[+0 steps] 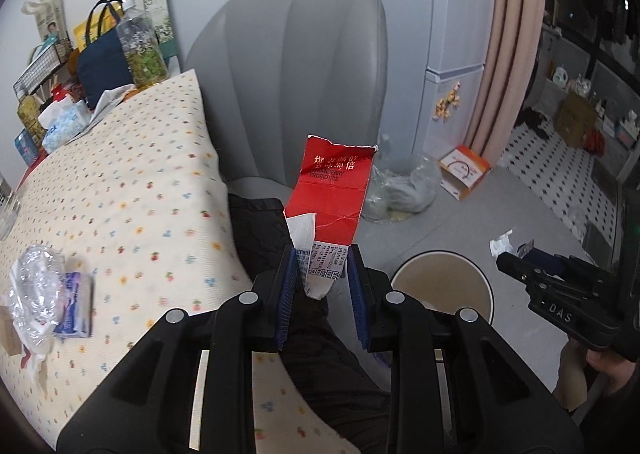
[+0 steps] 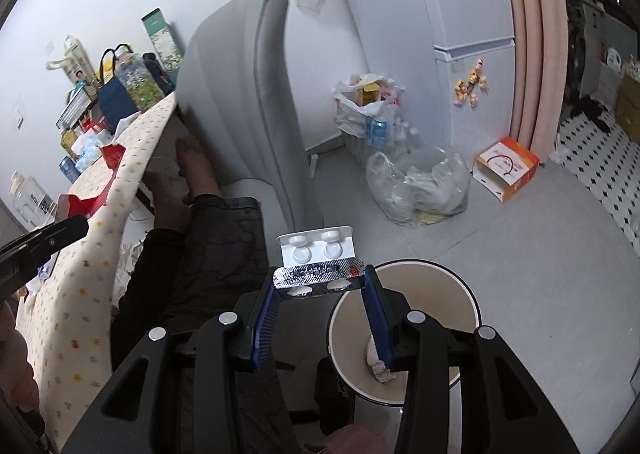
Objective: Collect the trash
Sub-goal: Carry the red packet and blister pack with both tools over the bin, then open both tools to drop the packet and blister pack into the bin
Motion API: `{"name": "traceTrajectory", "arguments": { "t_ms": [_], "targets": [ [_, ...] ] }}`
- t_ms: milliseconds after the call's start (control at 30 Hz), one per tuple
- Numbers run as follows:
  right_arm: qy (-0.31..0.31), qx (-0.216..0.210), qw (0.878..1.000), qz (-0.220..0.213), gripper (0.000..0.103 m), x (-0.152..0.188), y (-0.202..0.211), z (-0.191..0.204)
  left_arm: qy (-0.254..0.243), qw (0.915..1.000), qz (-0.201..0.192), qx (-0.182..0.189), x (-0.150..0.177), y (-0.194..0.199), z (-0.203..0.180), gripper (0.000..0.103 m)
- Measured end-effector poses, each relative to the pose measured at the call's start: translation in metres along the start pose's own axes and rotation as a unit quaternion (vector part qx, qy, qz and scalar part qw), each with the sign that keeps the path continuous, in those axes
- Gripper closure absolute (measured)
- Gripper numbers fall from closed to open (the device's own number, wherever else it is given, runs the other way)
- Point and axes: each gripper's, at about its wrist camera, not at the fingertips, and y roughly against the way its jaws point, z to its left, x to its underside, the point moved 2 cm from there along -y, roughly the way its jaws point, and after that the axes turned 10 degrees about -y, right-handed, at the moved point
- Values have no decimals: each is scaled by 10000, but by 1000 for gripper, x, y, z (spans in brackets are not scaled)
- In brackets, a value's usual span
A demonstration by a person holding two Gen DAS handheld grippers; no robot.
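Bin (image 2: pixel 404 334) floor half hidden — right jaws block crumpled paper (image 2: pixel 380 368).

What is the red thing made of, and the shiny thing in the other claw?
Red carton piece: probably thin glossy cardboard; it has a torn edge and creases. Blister pack: clear moulded plastic bubbles backed by crinkled silvery foil, by its look.

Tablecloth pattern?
Cream tablecloth dotted with small multicoloured fruit or flower motifs, in red, blue and yellow. Shows best in the left wrist view.
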Motion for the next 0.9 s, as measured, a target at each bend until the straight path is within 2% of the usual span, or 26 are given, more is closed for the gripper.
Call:
{"name": "traceTrajectory", "arguments": {
  "t_ms": [100, 167, 300, 567, 700, 900],
  "targets": [
    [-121, 22, 9999, 30, 59, -1, -10, -10, -34, 10000, 51, 36, -4, -5, -10, 77],
    [-196, 16, 9998, 36, 45, 0, -12, -16, -74, 9999, 91, 88, -5, -9, -16, 77],
    [-396, 47, 9992, 18, 39, 1, -9, -30, -202, 9995, 148, 201, -10, -17, -30, 77],
    [-709, 230, 9964, -393, 20, -13, 37, -65, -453, 9969, 235, 598, -25, -32, -71, 77],
    [-820, 443, 9932, -695, 17, -22, 65, -82, -621, 9941, 309, 835, -29, -41, -98, 77],
    [-1016, 660, 9888, -876, 15, -24, 86, -107, -947, 9885, 429, 1098, -35, -55, -140, 77]
  ]
}}
